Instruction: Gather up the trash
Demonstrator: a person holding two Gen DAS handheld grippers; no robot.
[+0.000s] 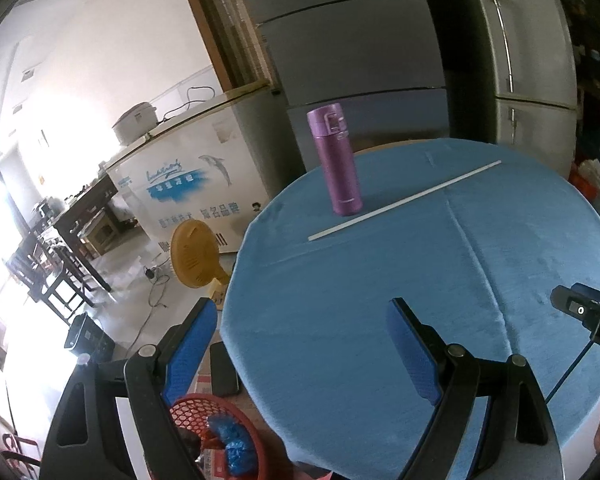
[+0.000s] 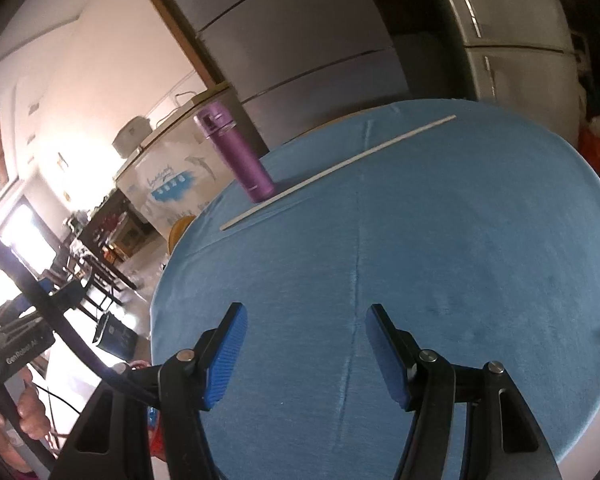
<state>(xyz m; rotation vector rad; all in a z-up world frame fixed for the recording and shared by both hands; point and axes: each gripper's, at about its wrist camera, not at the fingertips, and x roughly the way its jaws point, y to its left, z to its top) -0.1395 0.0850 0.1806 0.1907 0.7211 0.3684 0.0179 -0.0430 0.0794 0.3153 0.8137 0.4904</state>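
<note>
Jaws gaping, nothing gripped

Standing wide apart on both the left gripper (image 1: 302, 336) and right gripper (image 2: 306, 340), hovering empty over the blue bench (image 1: 420, 280). Lying flat far across it, white stick (image 1: 404, 201), long axis running diagonally from near-left to far-right, near end just beside the upright purple flask (image 1: 336, 164). Sitting below the bench edge, red basket (image 1: 188, 404).

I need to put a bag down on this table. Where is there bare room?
The whole near half of the blue tablecloth, between the white stick and the near edge, is bare. The only crowded spot is at the far left, where the purple bottle stands beside the stick.
</note>
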